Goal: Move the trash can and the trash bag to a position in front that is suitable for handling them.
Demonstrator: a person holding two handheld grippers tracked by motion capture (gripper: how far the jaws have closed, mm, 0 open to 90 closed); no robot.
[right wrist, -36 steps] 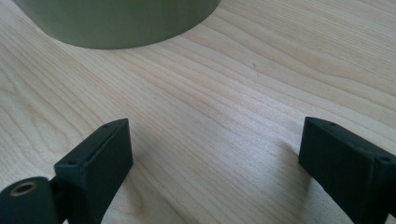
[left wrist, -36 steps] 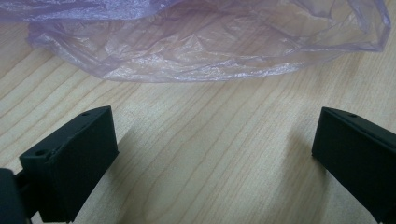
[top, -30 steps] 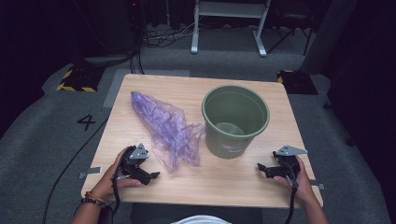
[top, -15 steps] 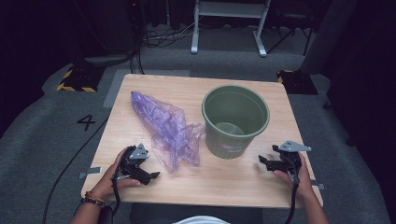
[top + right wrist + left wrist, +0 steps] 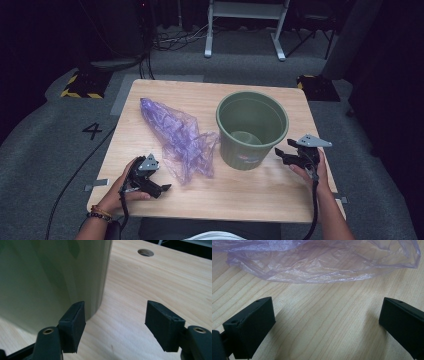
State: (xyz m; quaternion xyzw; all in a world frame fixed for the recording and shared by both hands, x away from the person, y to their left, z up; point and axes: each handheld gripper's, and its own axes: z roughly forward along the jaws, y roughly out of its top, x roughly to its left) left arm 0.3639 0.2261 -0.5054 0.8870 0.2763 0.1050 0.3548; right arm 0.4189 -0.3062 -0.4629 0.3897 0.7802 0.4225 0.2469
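A crumpled purple plastic bag (image 5: 177, 135) lies on the wooden table (image 5: 250, 195), left of an upright green bin (image 5: 252, 127). My left gripper (image 5: 162, 189) rests near the front edge, just short of the bag's near end. In the left gripper view its jaws stand wide open (image 5: 325, 307) over bare wood, with the bag (image 5: 324, 262) just ahead. My right gripper (image 5: 280, 154) hovers at the bin's right side. Its jaws (image 5: 115, 308) have just been closing but stand open with nothing between them. The bin wall (image 5: 50, 277) is close behind one jaw.
A round hole (image 5: 145, 252) pierces the tabletop beyond the bin. A grey floor with a painted 4 (image 5: 92, 131) surrounds the table. A white frame (image 5: 245, 30) stands at the back, and a yellow-black striped block (image 5: 80, 87) lies off the far left corner.
My right gripper has lifted off the front right of the table and moved toward the bin's side. The left gripper, bag and bin have stayed put.
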